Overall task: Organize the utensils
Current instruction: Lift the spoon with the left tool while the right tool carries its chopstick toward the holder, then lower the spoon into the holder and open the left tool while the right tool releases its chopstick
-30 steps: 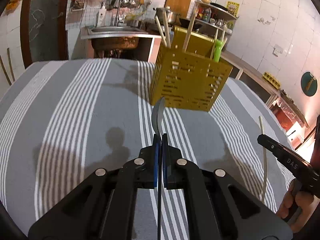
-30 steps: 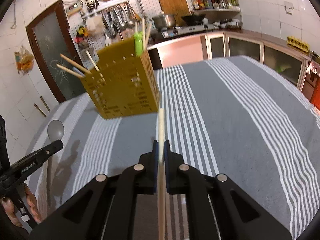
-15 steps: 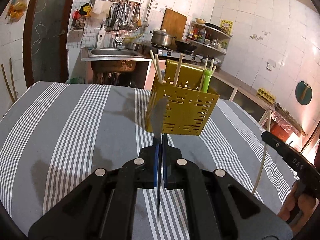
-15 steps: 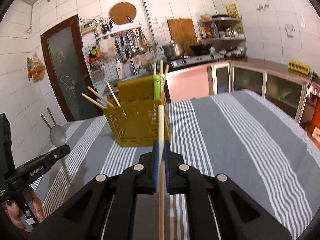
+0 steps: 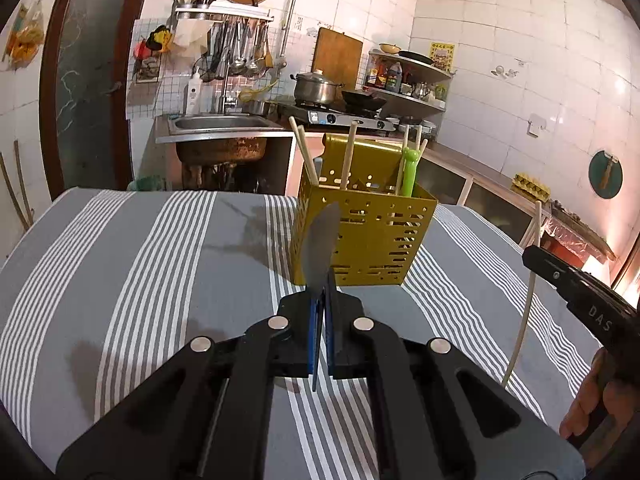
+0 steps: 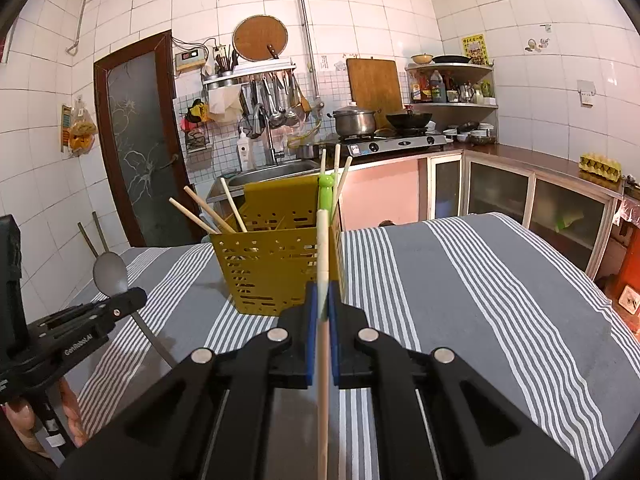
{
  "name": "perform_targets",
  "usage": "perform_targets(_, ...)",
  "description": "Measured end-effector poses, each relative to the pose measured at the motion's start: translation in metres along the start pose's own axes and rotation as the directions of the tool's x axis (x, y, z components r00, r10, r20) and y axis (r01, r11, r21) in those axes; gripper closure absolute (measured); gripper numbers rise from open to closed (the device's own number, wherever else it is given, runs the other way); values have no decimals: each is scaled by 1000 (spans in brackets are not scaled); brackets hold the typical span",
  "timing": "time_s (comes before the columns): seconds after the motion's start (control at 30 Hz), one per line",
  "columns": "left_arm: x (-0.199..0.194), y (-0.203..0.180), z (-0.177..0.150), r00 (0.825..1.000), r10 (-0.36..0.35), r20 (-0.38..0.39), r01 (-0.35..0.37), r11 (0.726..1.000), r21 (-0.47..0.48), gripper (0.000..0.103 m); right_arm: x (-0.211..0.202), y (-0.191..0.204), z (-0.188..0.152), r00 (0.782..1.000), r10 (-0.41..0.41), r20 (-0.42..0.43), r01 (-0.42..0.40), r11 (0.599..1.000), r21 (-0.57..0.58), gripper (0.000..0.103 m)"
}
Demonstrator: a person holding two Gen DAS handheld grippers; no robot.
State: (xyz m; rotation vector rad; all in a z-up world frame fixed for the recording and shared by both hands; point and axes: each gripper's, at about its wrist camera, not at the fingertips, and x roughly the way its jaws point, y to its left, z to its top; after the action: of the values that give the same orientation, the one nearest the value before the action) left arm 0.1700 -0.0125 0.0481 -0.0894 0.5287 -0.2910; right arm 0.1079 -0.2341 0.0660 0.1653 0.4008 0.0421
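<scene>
A yellow perforated utensil holder [image 5: 362, 236] stands on the striped table, with several chopsticks and a green utensil [image 5: 409, 172] in it. My left gripper [image 5: 320, 304] is shut on a grey metal spoon [image 5: 320, 248], held upright above the table just in front of the holder. My right gripper [image 6: 322, 304] is shut on a pale wooden chopstick [image 6: 323, 264], pointing up in front of the holder [image 6: 276, 264]. The right gripper also shows in the left wrist view [image 5: 536, 258], and the left gripper with the spoon shows in the right wrist view [image 6: 134, 298].
The table has a grey cloth with white stripes [image 5: 160, 272]. Behind it are a steel sink [image 5: 218, 126], a stove with a pot [image 5: 318, 88], hanging ladles, a wooden cutting board, shelves and a dark door [image 6: 140, 140].
Both grippers have risen and tilted up, so the holder sits lower in each view and more of the kitchen wall shows. The spoon and the chopstick stay gripped.
</scene>
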Motion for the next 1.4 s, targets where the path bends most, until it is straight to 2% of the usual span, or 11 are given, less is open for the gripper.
perform_targets(0.23,-4,-10,11,1000,12,29,-13,999,42,101,4,-6,4,1000,-2,11,2,1000,1,97)
perform_targets(0.53,-11,-31,36,993,63,101,-74,991,109,101,3,-9,22,998,-28,56,29,1000,-6,97)
perform_targets(0.7,-17,-41,68,984,57,168,-77,990,117,101,0,-10,50,994,-30,101,32,999,-16,97)
perform_targets(0.83,-21,-49,107,969,23,247,-50,993,102,101,3,-11,81,989,-13,146,14,1000,-12,97)
perform_targets(0.9,-20,-52,127,956,15,294,-44,995,93,101,6,-9,97,984,-6,176,9,1000,-16,97)
perform_targets(0.97,-14,-56,147,942,19,334,-55,994,97,101,12,-6,118,974,-4,228,12,999,-32,97)
perform_targets(1.1,6,-58,166,929,25,370,-64,993,95,101,28,-1,145,956,6,292,5,999,-38,97)
perform_targets(1.27,49,-54,170,929,29,370,-63,995,81,101,63,5,164,936,14,352,-3,1000,-31,97)
perform_targets(1.4,75,-52,160,939,17,344,-46,996,78,101,96,5,161,933,27,358,-24,1000,-13,97)
